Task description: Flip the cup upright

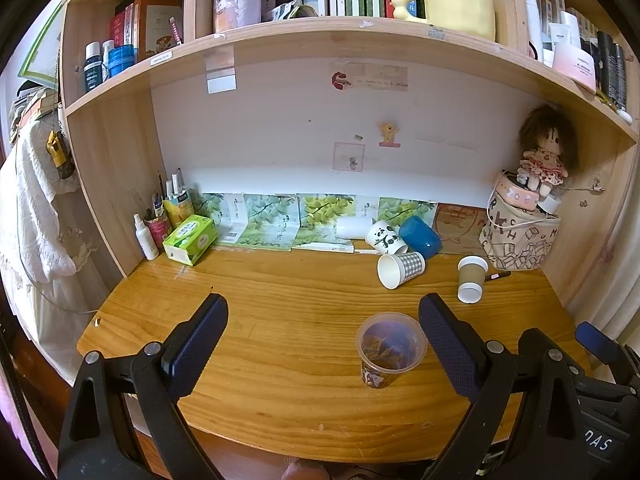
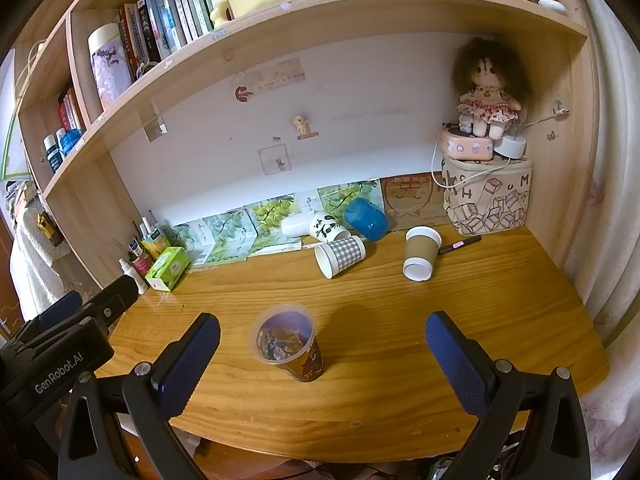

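At the far left of the wooden desk (image 1: 280,360) a white spray bottle (image 1: 145,237) stood beside a green tissue box (image 1: 190,239), both against the back corner under the shelf.

The left gripper (image 1: 323,346) hung over the desk's near edge with its jaws spread wide and nothing between them. Just inside its right finger stood a clear patterned cup (image 1: 390,349), upright with its mouth up, on the near part of the desk; from the right wrist view the same cup (image 2: 289,342) stood between the right gripper's fingers, nearer the left one, touching neither.

The right gripper (image 2: 323,354) was likewise wide apart and empty, low over the front of the desk.

Farther back, well apart from the upright cup, a checked paper cup (image 1: 400,269) lay on its side with its mouth toward the camera. Behind it a panda cup (image 1: 386,237) and a blue cup (image 1: 420,237) also lay tipped against the back wall. To the right a brown paper cup (image 1: 472,279) lay on its side, base toward the viewer, with a pen (image 1: 498,276) just beside it. At the far right a printed fabric bag (image 1: 520,240) stood in the corner, a doll (image 1: 545,156) seated on a pink box atop it.
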Motion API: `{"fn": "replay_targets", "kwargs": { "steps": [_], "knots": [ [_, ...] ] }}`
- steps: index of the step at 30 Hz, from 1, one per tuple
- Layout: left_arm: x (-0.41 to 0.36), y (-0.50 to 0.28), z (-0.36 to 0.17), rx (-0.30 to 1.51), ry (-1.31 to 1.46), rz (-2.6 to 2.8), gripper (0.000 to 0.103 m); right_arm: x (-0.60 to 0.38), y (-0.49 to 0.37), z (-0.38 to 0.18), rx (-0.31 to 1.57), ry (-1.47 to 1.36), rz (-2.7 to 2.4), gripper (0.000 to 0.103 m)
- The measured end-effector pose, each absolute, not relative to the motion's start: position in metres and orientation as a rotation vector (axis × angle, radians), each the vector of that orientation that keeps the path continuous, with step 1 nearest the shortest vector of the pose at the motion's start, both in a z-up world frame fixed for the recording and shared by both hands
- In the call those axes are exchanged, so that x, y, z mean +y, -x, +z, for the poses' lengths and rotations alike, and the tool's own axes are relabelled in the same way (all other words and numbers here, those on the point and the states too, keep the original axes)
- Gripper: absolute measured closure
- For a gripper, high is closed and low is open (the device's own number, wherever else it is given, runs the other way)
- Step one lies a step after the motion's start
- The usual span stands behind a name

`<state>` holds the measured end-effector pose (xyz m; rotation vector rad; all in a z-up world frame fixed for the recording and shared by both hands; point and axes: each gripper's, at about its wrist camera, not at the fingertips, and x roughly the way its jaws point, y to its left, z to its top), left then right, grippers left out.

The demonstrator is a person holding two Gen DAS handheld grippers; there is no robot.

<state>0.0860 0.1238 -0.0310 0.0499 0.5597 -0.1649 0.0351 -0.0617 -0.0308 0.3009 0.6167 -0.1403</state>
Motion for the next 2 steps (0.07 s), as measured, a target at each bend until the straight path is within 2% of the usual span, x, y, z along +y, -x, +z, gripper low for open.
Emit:
{"fn": "replay_targets", "kwargs": {
  "steps": [2],
  "knots": [
    [0.1249,-0.0864,-0.0310,0.562,-0.047,-0.164,0.006,-0.0618,-0.0359,-0.0316,0.619,-0.302,-0.138,0.000]
  ]
}}
